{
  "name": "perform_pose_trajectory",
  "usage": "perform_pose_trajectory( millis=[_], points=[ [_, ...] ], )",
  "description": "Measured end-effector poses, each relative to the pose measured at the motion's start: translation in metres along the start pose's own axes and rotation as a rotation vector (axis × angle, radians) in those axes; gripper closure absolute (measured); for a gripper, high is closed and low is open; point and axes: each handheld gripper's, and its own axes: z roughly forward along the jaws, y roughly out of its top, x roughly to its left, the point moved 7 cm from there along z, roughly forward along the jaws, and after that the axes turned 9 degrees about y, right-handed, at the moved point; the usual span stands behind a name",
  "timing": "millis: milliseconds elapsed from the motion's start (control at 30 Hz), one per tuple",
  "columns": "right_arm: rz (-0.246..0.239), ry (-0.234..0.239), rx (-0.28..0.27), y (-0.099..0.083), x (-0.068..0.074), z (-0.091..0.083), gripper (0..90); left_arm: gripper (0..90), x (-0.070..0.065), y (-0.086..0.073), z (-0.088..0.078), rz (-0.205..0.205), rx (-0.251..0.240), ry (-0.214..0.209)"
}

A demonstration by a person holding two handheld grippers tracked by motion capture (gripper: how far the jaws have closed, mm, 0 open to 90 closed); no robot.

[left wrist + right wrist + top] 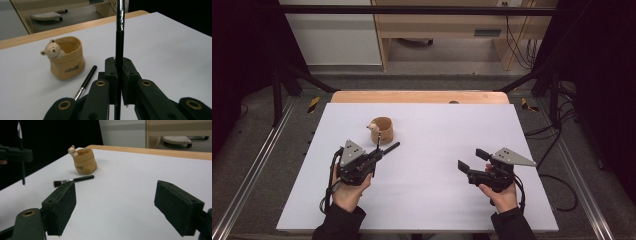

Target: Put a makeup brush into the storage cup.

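Note:
My left gripper (375,152) (119,62) is shut on a thin black rod (119,37), which stands upright between its jaws. Just beyond it stands a tan pouch-shaped cup (383,130) (67,60) (85,162) with a small bear figure on its rim. A black-handled brush (391,147) (86,82) (75,180) lies flat on the white board in front of the cup, beside the left jaws. My right gripper (472,160) (118,202) hovers low at the right of the board, jaws wide apart with nothing between them. In the right gripper view the left gripper (15,153) shows far left with the rod (22,173) hanging below it.
The white board (437,200) covers a wooden table whose far edge (419,96) shows behind it. Dark metal frame rails run along both sides. Cables lie on the floor at the right (557,140). Wooden furniture stands beyond the table.

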Motion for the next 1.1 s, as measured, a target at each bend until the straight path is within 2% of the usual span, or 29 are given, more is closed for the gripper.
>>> perform_pose_trajectory(
  millis=[167,567,1033,1100],
  points=[
    [-0.030,-0.031,0.018,-0.003,-0.006,-0.008,14.7,84.3,0.009,0.003,-0.004,-0.022,-0.019,0.011],
    [-0.016,-0.100,0.023,-0.017,-0.029,-0.031,12.6,84.3,0.019,0.013,-0.007,-0.047,-0.040,0.015],
    [-0.023,-0.144,0.028,-0.024,-0.036,-0.042,8.9,84.3,0.039,0.037,-0.001,-0.048,-0.043,0.038],
    [-0.024,-0.150,0.027,-0.024,-0.037,-0.043,8.5,84.3,0.041,0.040,0.001,-0.055,-0.041,0.030]
  ],
)
